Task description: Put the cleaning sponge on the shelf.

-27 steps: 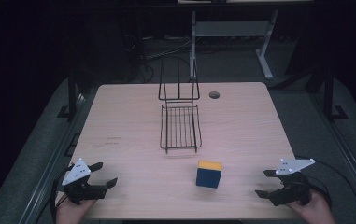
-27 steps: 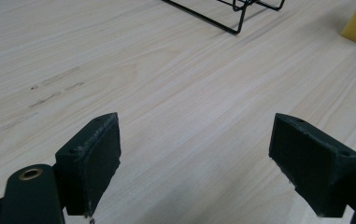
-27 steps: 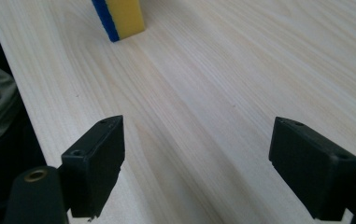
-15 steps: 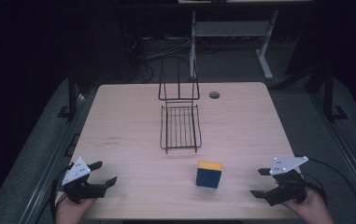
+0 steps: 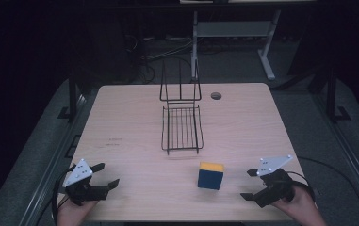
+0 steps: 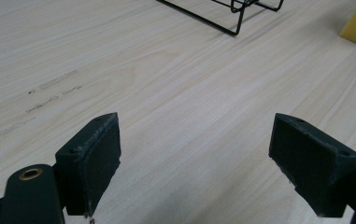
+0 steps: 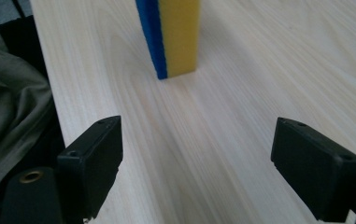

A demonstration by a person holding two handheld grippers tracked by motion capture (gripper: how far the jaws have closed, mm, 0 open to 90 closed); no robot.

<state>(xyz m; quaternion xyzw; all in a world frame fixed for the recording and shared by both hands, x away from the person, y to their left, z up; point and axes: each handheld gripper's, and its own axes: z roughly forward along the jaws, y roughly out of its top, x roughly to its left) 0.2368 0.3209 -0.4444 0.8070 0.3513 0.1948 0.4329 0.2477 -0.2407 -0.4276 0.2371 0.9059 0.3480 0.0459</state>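
You're holding the left claw [image 5: 105, 175] low over the near left corner of the table [image 5: 134, 117], jaws spread wide, gripping nothing. You're holding the right claw [image 5: 248, 184] at the near right edge, jaws also wide apart and empty. The sponge [image 5: 210, 175], yellow on blue, is standing upright just ahead of the right claw, apart from its jaws, and off to the far right of the left one. The wire rack [image 5: 182, 126] is sitting beyond both claws, mid-table
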